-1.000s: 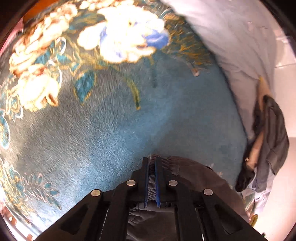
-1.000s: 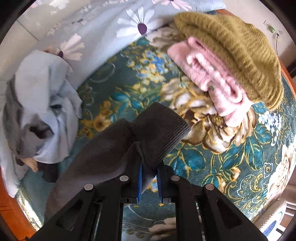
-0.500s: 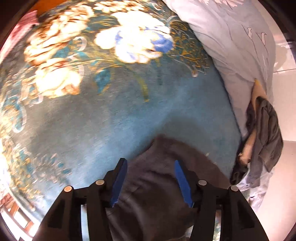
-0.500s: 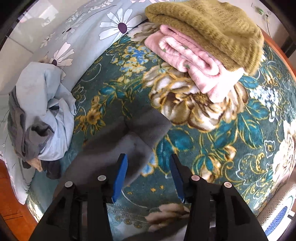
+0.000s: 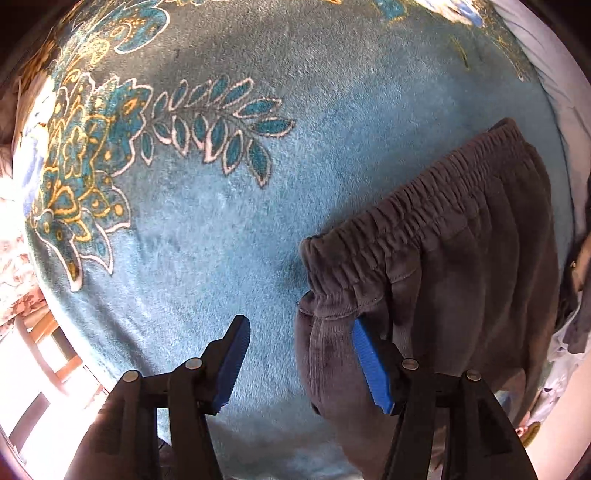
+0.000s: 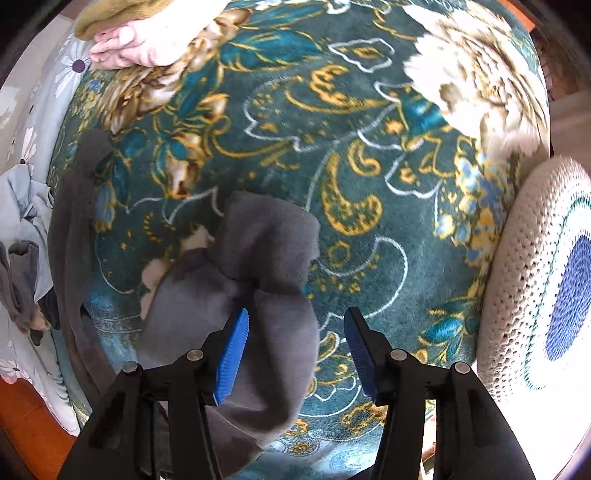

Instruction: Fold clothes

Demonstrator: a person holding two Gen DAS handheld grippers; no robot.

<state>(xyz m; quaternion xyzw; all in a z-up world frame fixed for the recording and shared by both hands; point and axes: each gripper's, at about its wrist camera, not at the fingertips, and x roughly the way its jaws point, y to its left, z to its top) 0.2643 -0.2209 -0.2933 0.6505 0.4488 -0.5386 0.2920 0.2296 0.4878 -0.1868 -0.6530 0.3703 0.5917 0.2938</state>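
Under your 2 grippers lies a pair of dark grey trousers (image 5: 461,258), spread on the teal floral blanket (image 5: 221,221), and neither tool has hold of it. Your left gripper (image 5: 303,365) stands with its blue pads spread wide; the elastic waistband (image 5: 406,206) sits just ahead and to the right of it, and the corner of the waist lies across the right-hand pad (image 5: 371,365) while the left-hand pad hangs over bare blanket. Your right gripper (image 6: 293,354) is equally spread, with the ribbed leg cuffs (image 6: 266,236) bunched just ahead and to the left of it, cloth covering the left-hand pad's side and open blanket under the other. So the garment's long axis runs from the waist at your left tool to the cuffs at your right, and each end is nearest the tool already over it. Judging from that, the coming fold turns on bringing 1 end along this axis onto the other; you would need to shift each tool sideways toward the cloth before closing. A pink garment (image 6: 147,44) and an olive knit (image 6: 110,14) lie well apart at the far edge, and a white crocheted cushion (image 6: 535,277) sits to the right.
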